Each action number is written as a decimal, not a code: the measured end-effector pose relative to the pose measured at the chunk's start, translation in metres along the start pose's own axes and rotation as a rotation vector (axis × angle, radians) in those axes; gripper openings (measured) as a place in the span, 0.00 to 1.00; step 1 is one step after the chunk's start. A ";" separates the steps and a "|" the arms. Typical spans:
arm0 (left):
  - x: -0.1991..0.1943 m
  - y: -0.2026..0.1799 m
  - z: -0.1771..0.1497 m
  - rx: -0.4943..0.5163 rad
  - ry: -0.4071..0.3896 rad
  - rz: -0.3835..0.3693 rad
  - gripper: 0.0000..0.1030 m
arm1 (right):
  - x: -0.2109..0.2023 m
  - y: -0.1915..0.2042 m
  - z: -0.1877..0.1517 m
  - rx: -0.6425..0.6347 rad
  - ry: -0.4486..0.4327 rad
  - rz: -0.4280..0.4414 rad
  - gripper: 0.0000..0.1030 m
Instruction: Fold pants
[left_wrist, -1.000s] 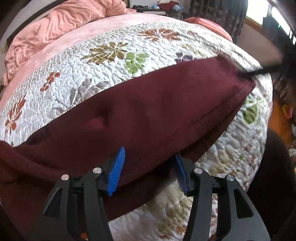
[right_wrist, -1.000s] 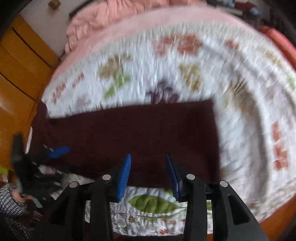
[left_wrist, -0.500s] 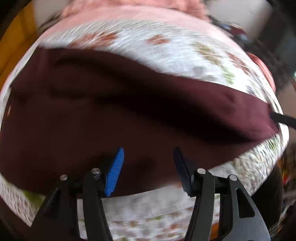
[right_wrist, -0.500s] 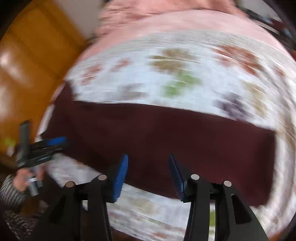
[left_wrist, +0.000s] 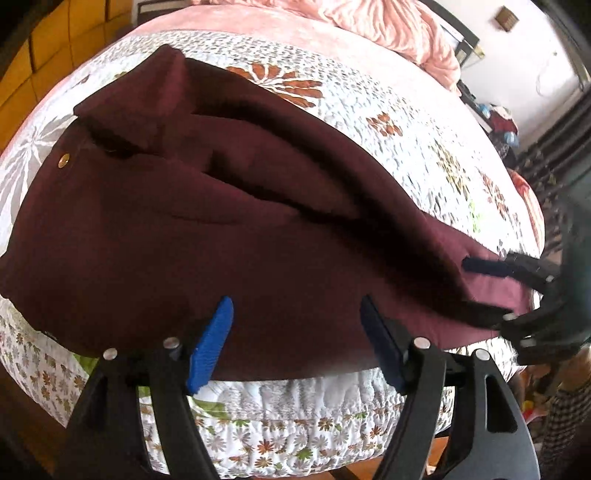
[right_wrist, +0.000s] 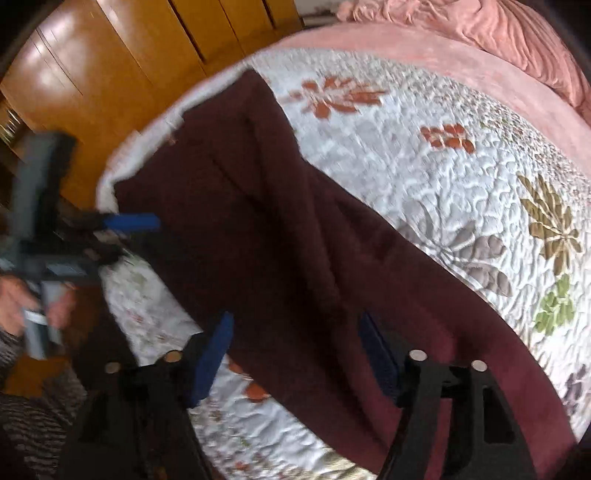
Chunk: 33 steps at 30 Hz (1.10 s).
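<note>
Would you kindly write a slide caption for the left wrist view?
Open left gripper hovers over maroon pants on a floral quilt, right gripper at their far end.

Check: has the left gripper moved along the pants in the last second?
Yes. The left gripper now faces the waist button end of the pants; earlier it faced the opposite end.

A bed carries everything, covered by a white floral quilt (left_wrist: 406, 122). Maroon pants (left_wrist: 221, 236) lie stretched along the quilt's near edge, lengthwise left to right, with deep folds. At the far side sits a rumpled pink blanket (left_wrist: 388, 22).
</note>
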<state>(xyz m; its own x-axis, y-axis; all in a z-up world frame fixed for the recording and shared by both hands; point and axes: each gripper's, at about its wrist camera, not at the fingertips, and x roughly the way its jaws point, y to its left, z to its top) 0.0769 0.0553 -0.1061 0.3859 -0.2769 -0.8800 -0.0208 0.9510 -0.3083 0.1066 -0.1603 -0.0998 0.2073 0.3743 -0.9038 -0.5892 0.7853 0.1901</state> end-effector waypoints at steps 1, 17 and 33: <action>0.000 0.003 0.003 -0.006 0.003 -0.003 0.71 | 0.002 0.000 -0.001 0.002 0.008 -0.017 0.62; 0.053 -0.055 0.166 0.165 0.221 0.239 0.88 | 0.008 -0.035 -0.031 0.123 -0.015 -0.006 0.08; 0.154 -0.023 0.224 -0.013 0.577 0.452 0.86 | 0.006 -0.044 -0.036 0.160 -0.052 0.055 0.09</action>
<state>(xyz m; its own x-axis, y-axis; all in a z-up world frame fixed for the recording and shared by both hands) 0.3430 0.0219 -0.1540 -0.2104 0.1104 -0.9714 -0.0750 0.9889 0.1286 0.1058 -0.2106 -0.1275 0.2208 0.4410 -0.8699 -0.4701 0.8296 0.3013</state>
